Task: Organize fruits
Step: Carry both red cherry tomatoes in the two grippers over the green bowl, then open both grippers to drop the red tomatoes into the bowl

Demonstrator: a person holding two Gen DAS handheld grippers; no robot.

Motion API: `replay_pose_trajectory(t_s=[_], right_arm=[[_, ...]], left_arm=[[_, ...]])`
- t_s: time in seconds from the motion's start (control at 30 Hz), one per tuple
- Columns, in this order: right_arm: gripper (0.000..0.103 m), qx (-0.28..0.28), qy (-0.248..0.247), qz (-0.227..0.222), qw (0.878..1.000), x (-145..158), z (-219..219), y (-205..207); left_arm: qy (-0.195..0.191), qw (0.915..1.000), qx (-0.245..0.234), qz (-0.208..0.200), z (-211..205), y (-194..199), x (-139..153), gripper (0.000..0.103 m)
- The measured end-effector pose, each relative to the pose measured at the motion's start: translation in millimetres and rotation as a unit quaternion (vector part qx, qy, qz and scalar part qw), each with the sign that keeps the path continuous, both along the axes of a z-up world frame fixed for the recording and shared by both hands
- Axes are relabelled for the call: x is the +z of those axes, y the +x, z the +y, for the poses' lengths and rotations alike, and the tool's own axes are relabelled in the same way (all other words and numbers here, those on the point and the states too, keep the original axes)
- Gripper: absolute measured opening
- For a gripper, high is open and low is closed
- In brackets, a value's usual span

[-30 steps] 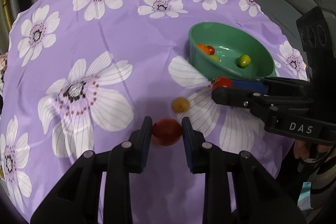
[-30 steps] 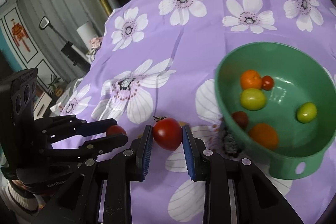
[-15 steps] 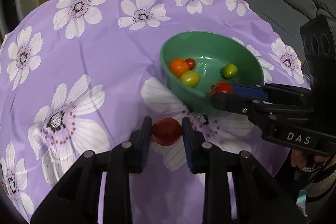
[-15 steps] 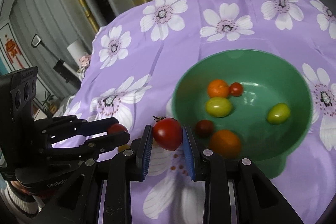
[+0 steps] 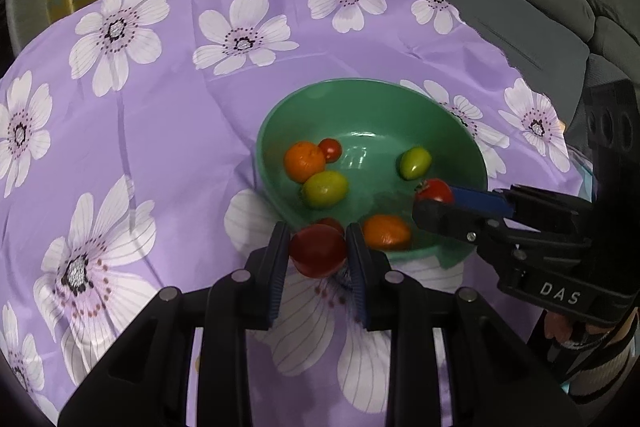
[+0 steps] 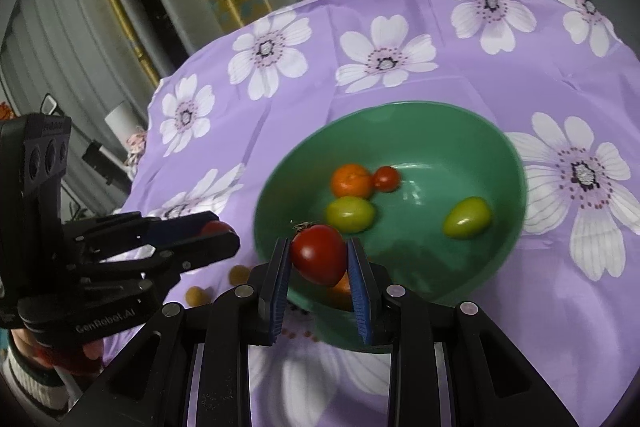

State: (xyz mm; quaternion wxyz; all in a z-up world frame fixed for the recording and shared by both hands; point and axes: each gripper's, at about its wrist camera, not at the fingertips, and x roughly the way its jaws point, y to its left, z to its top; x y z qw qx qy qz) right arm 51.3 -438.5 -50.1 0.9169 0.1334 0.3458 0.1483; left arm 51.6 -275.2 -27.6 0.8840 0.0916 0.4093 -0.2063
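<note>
Left hand-held gripper (image 5: 319,254): closed on a dark red tomato (image 5: 318,255), the blue pads pressing on both of its sides; nothing else is between the jaws.
Right hand-held gripper (image 6: 319,259): closed on a red tomato with a stem (image 6: 319,254), held the same way, pads on its two flanks.
Bowl from the left hand-held gripper: the green bowl (image 5: 460,131) lies straight ahead and a little to the right; the held tomato sits at the near rim, not clearly past it.
Bowl from the right hand-held gripper: the bowl's hollow lies just ahead and below; this tomato already hangs over the near inner wall.
Which is nearer: the right one, by my reading; in the left wrist view its tip and fruit reach in over the bowl's right side.
Fruit in the bowl: two orange ones, two green ones, a small red one, and a dark one near the front wall, all low in the hollow.
Fruit left on the surface: two small yellowish ones (image 6: 239,273) on the purple flowered cloth (image 6: 360,7), below and left of the right hand-held gripper, beside the left one's tip.
Long axis: the held tomatoes are nearly round, so their orientation matters little for the drop.
Next move, as I judge it: right releases first; left needs a short push forward over the rim.
</note>
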Motion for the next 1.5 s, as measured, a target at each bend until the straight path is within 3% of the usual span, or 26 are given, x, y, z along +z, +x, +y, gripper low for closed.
replay_pose_trajectory(t_s=[0.53,1.5], right_arm=[[0.030,-0.019,0.005,0.001,1.000,-3,-16,0],[0.030,-0.034,-0.006,0.002,0.999,-5,-20,4]], left_arm=[[0.012,0.9997,-0.016,0.011,-31,23,-14,0.028],[0.043,0.9988,-0.016,0.019,-39,30,-27,0.029]])
